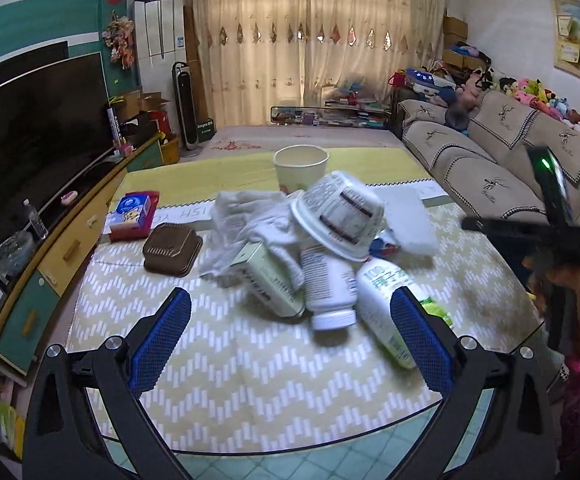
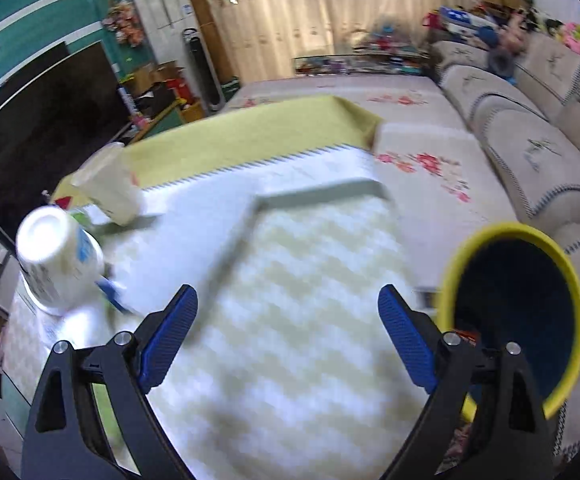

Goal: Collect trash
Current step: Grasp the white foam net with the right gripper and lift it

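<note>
Left gripper (image 1: 290,336) wide open, empty, over the tabletop (image 1: 250,380); trash pile (image 1: 309,248) just ahead, white bottle (image 1: 329,288) nearest its fingers. Right gripper (image 2: 288,336) also wide open and empty, yellow-rimmed bin (image 2: 513,320) just beside its right finger. Right view motion-blurred, bin partly hidden behind the finger.

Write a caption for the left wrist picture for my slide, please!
Open left gripper hovers over a table piled with trash: white bottle, upturned tub, paper cup.
</note>
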The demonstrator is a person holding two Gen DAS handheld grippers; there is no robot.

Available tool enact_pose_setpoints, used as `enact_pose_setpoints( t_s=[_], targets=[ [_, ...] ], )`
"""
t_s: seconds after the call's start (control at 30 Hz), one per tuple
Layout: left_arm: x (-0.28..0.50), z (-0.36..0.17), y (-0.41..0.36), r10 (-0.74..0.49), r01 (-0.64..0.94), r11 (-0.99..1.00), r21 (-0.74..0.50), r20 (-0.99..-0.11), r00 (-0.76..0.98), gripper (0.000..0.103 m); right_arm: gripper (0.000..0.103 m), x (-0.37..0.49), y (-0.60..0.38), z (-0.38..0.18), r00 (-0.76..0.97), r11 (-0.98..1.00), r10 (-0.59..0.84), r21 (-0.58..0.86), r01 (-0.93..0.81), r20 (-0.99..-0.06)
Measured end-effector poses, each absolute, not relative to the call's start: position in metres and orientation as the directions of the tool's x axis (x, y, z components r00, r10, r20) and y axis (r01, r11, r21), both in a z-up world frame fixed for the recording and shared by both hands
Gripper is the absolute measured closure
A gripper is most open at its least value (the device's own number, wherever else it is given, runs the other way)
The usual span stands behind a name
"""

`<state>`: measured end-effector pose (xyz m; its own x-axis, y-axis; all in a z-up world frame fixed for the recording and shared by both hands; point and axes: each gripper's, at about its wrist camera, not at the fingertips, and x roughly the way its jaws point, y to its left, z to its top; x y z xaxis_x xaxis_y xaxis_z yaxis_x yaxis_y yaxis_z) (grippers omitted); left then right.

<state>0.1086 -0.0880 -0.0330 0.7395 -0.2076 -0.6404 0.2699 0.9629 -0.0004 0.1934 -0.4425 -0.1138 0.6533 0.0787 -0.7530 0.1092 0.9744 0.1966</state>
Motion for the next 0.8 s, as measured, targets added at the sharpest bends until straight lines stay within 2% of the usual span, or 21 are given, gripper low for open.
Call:
enact_pose_setpoints(
  t_s=[0.2, 0.47, 0.53, 0.7, 0.73, 0.8],
  targets=[
    [0.109, -0.042, -0.078, -0.237, 0.290, 0.957, -0.027, -0.651, 0.721, 0.005, 0.016, 0.242, -0.395, -0.115, 0.624, 0.978, 0.107, 0.196, 0.075, -0.774],
    [0.112, -0.045, -0.069, -0.262, 0.291, 0.954, -0.067, -0.656, 0.707, 0.005, 0.016, 0.280, -0.379, -0.129, 0.565, 0.983, 0.062, 0.150, 0.109, -0.823],
    [0.112, -0.048, -0.067, -0.266, 0.289, 0.954, -0.077, -0.659, 0.703, 0.005, 0.021, 0.285, -0.380, -0.132, 0.555, 0.982, 0.058, 0.147, 0.118, -0.830],
    [0.113, -0.054, -0.066, -0.278, 0.287, 0.953, -0.099, -0.667, 0.691, 0.005, 0.047, 0.296, -0.383, -0.141, 0.524, 0.979, 0.077, 0.165, 0.124, -0.848],
    [0.113, -0.054, -0.065, -0.279, 0.287, 0.952, -0.102, -0.667, 0.690, 0.005, 0.049, 0.296, -0.384, -0.139, 0.529, 0.977, 0.077, 0.169, 0.127, -0.845],
    [0.113, -0.056, -0.066, -0.278, 0.285, 0.953, -0.102, -0.670, 0.688, 0.005, 0.062, 0.293, -0.386, -0.133, 0.547, 0.975, 0.079, 0.179, 0.132, -0.834]
  ],
)
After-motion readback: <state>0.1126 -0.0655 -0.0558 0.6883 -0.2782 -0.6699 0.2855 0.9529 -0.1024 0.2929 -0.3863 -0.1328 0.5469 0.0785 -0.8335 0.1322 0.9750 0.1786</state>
